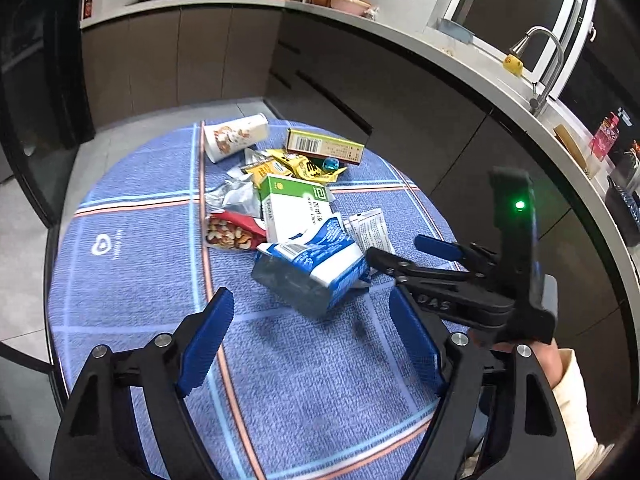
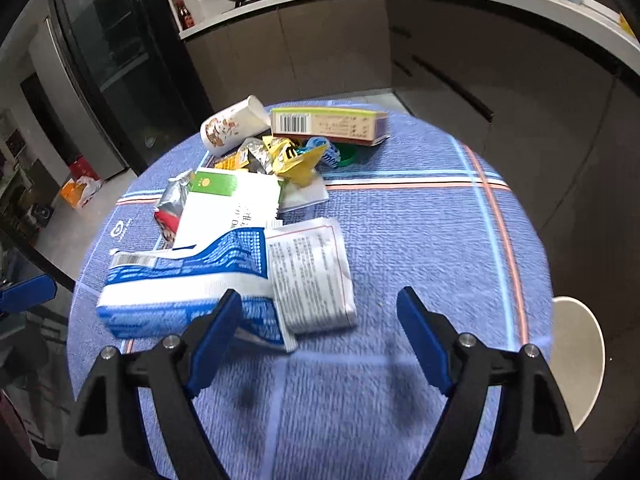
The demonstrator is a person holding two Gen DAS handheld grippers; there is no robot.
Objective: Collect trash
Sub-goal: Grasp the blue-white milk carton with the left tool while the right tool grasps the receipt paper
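Note:
A pile of trash lies on a round table with a blue cloth [image 1: 304, 380]. Nearest is a blue-and-white milk carton [image 1: 312, 268] on its side, also in the right wrist view [image 2: 180, 284]. Beside it lies a white printed sachet [image 2: 312, 276]. Behind are a green-and-white box [image 1: 294, 204], a red nut packet [image 1: 234, 232], yellow wrappers [image 1: 296, 166], a paper cup [image 1: 236, 136] and a yellow-green box [image 1: 324, 146]. My left gripper [image 1: 312, 316] is open, just short of the carton. My right gripper [image 2: 320, 312] is open over the sachet's near edge; it also shows in the left wrist view [image 1: 394, 250].
Kitchen counters with dark cabinets [image 1: 360, 80] curve behind the table, with a sink tap [image 1: 548, 68] at right. A dark glass fridge door [image 2: 120, 60] stands at left. A white stool seat [image 2: 576, 352] sits at the table's right edge.

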